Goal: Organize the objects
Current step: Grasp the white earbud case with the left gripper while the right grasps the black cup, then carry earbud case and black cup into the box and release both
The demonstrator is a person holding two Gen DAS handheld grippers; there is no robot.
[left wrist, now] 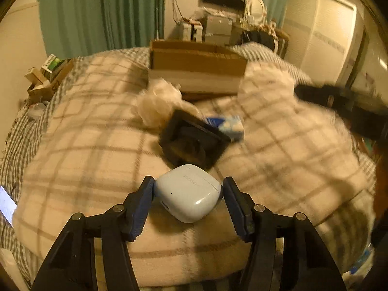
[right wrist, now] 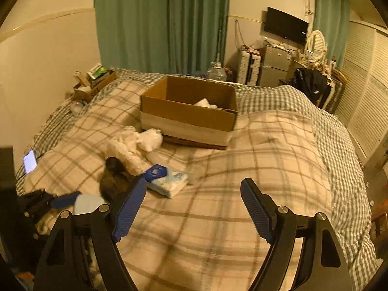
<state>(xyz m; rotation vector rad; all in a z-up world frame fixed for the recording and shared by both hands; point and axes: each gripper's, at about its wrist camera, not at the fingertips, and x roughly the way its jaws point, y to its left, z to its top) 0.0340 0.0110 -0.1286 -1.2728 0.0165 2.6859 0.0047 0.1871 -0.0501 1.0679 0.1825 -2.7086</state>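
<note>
Left wrist view: the left gripper [left wrist: 188, 190] pinches a white earbud case [left wrist: 188, 192] between its 2 blue pads above the plaid blanket [left wrist: 84, 145]. Beyond lie a black tray [left wrist: 194, 140], a tissue pack [left wrist: 230, 125] and a cardboard box [left wrist: 196, 66]. The right gripper [right wrist: 194, 189] hangs spread, holding nothing.

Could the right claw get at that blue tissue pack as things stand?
Probably yes. The right claw is open and empty, and the tissue pack lies on the blanket just ahead, with nothing on top.
</note>
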